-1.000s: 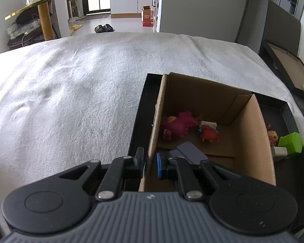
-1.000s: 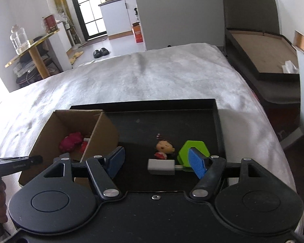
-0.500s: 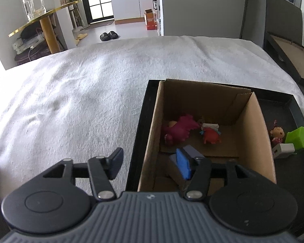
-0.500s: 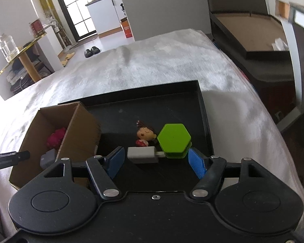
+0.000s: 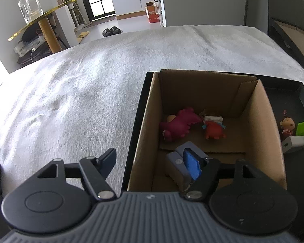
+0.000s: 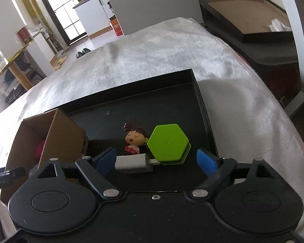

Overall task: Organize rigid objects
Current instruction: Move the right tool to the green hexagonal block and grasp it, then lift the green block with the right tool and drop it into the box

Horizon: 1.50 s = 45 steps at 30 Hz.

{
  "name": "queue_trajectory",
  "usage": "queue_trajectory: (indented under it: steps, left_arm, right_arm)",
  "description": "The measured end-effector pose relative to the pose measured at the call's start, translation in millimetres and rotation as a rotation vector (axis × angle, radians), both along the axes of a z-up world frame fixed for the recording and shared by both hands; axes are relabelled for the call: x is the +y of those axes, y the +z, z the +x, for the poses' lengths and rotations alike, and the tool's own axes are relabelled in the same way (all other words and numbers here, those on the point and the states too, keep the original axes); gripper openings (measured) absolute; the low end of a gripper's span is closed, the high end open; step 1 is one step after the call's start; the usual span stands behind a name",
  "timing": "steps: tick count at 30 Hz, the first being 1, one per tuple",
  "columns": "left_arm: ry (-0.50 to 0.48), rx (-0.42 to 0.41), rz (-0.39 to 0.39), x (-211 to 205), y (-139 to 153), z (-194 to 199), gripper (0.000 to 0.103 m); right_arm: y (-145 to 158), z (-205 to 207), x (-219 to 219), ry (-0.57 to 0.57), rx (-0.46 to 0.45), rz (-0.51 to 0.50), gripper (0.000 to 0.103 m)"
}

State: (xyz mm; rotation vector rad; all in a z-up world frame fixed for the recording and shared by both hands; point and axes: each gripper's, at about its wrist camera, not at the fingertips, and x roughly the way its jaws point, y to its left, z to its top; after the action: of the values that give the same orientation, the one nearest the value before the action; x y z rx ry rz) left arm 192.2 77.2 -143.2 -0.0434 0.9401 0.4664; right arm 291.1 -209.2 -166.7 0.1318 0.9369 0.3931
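right wrist: tongs [image 6: 156, 161] wide, tilted down over tray [image 6: 202, 109]

Both hand-held tools are matte black with round hubs, silver pivot screws and blue finger pads: the left gripper [image 5: 152, 162] has a ribbed grey body, the right gripper [image 6: 156, 159] a smooth black one.

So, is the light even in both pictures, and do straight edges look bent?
Left wrist view: daylight glares on the white cover, the box inside is shaded, and the tray rim bows. Right wrist view: the window is blown out and the tray edges curve, yet the green block stays sharp.
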Motion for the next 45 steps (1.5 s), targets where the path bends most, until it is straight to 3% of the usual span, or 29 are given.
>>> queue_trajectory:
  steps: [17,20,21,22,24,31,45]
  left_arm:
    - [0.005,0.027,0.022,-4.6,-11.8,15.5,0.073]
    - [0.002,0.027,0.019,-5.5,-12.5,15.5,0.073]
    - [0.0,0.026,0.018,-6.1,-12.8,15.2,0.073]
    - [-0.002,0.026,0.017,-6.8,-13.1,15.3,0.073]
    - [-0.008,0.027,0.015,-8.4,-13.6,15.0,0.073]
    - [-0.014,0.018,-0.003,-9.7,-11.7,12.4,0.073]
    - [0.011,-0.033,-0.041,1.8,-0.5,-2.3,0.073]
  right_arm:
    - [-28.6,30.1,6.9,-0.105,0.067,-0.01,0.091]
    - [-32.4,33.7,8.2,-0.117,0.08,-0.008,0.085]
    - [-33.7,34.4,8.6,-0.119,0.083,-0.011,0.077]
    - [-35.1,35.5,9.6,-0.118,0.087,-0.019,0.059]
    - [-37.3,35.5,9.2,-0.129,0.098,-0.041,0.05]
    - [-31.7,26.0,6.3,-0.111,0.089,-0.045,0.049]
    - [7.8,6.2,24.1,-0.045,-0.006,-0.038,0.049]
